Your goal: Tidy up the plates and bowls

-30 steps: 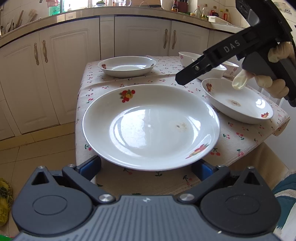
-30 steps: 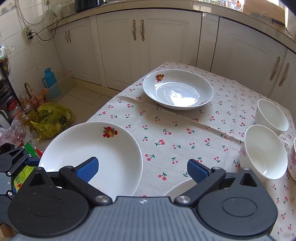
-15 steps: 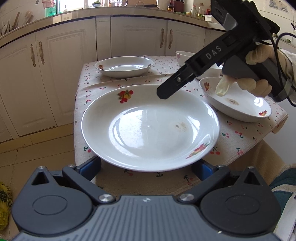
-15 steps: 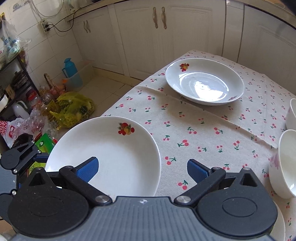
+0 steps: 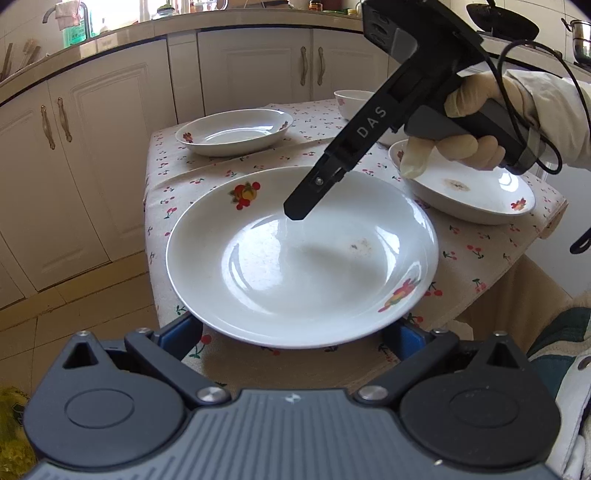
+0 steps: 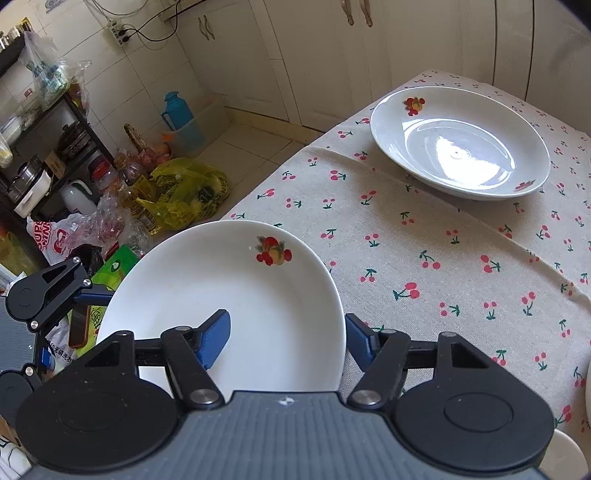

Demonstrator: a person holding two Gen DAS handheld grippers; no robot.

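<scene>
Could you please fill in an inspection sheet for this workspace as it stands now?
Surface: cherry-print cloth on a table, creased.
Job's things: near plate overhangs the table edge, small stain inside; far plate and stained plate sit on the cloth; bowl at the back.
Clutter: nothing seen on the cloth.
Grippers: left gripper open, fingers spread under the near plate's rim; right gripper open, fingers straddling that plate's rim.
Cables: black cable loops from the right gripper's handle; wall wires.
Surroundings: cabinets, bags on the floor, blue flask, shelf.
</scene>
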